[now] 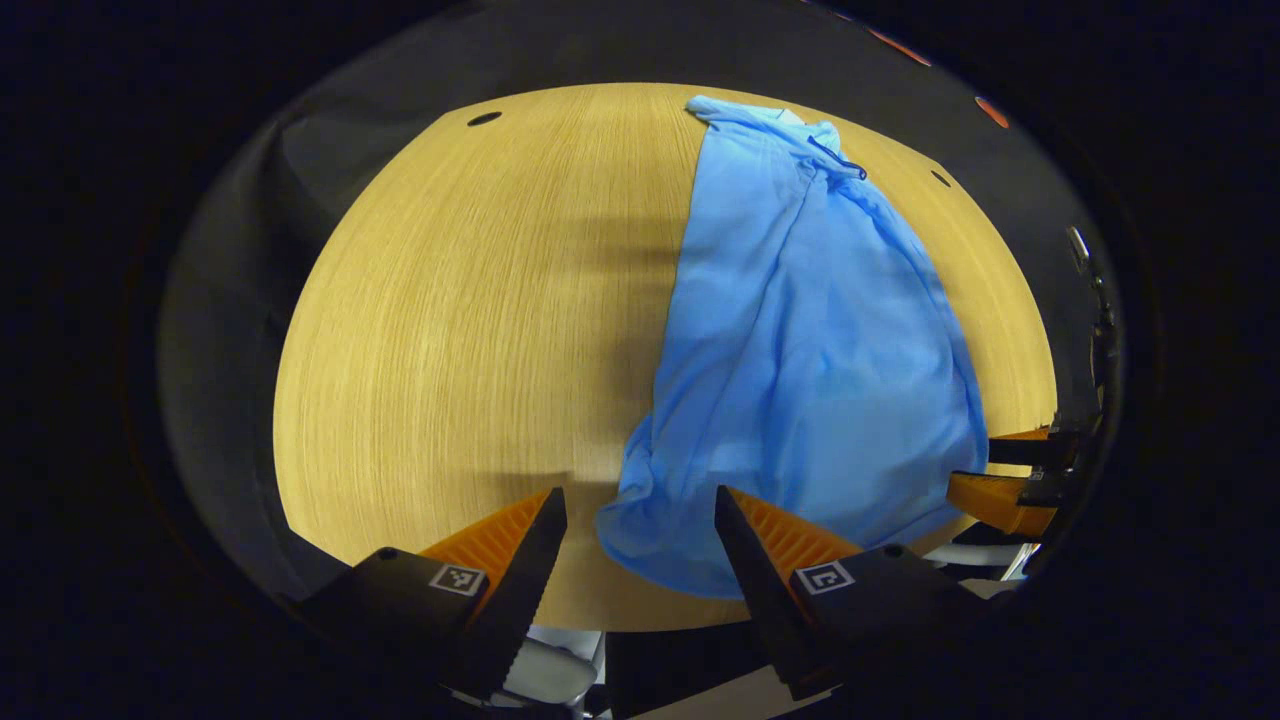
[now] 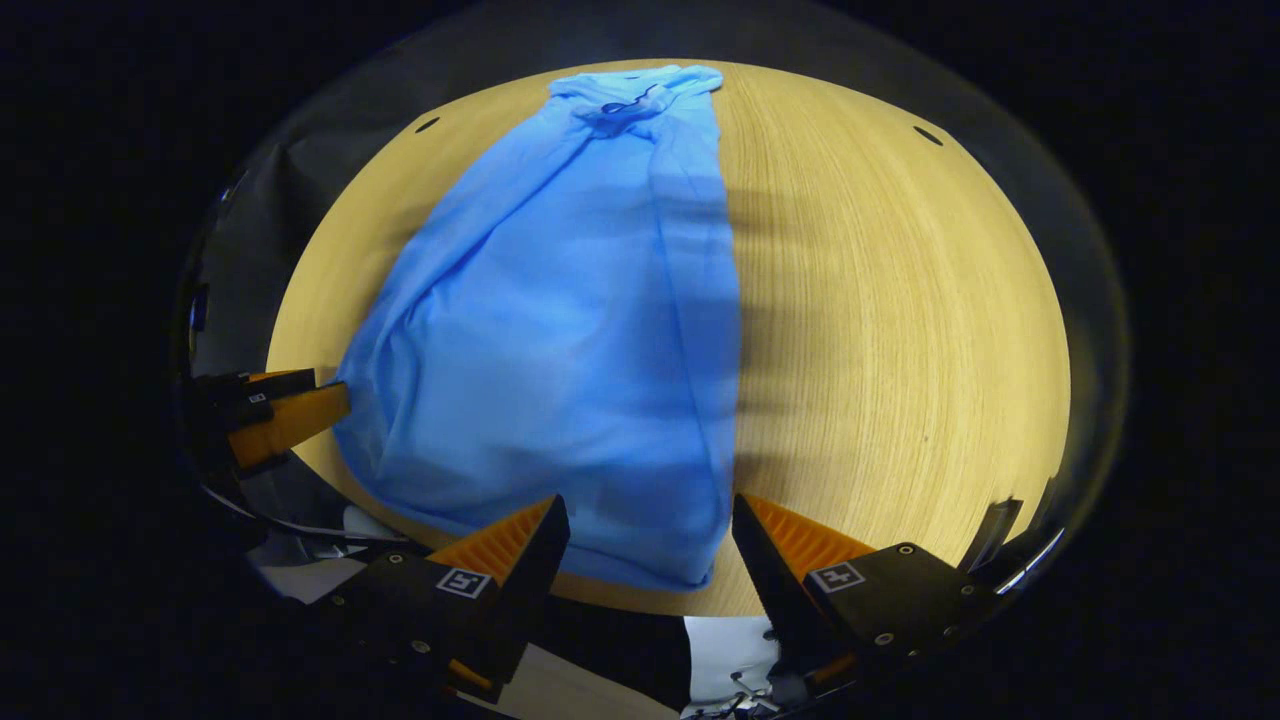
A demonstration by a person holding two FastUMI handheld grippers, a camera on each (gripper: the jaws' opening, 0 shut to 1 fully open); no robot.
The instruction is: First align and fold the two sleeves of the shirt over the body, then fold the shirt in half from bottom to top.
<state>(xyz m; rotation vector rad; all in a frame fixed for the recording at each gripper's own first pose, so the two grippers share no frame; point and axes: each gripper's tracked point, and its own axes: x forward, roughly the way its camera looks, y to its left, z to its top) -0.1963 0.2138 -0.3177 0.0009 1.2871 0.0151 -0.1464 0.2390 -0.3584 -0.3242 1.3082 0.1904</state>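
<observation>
The shirt point(image 1: 800, 350) lay on the tabletop point(image 1: 450, 330) as a long narrow strip, collar end far from the person, hem end at the near edge. Its sides looked already turned in over the body, though the cloth was bunched and creased and I could not make out either sleeve for certain.

The left claw point(image 1: 640, 525) hung spread apart at the hem's left corner, one finger over bare wood and the other over cloth, gripping nothing. The right claw point(image 2: 650, 535) stood likewise apart at the hem's right corner, the cloth's bottom edge between its fingers but not pinched. In the right gripper view the left claw point(image 2: 290, 415) showed off to the side, its tip close against the shirt's flank.

By my reckoning the sleeve step was done or nearly so, and the bottom-to-top fold was the one in hand. The next move would call for both claws to come down and close on the two hem corners together, then lift and carry them evenly toward the collar. The rumpled left corner might want a careful bite, lest only one layer be caught.
</observation>
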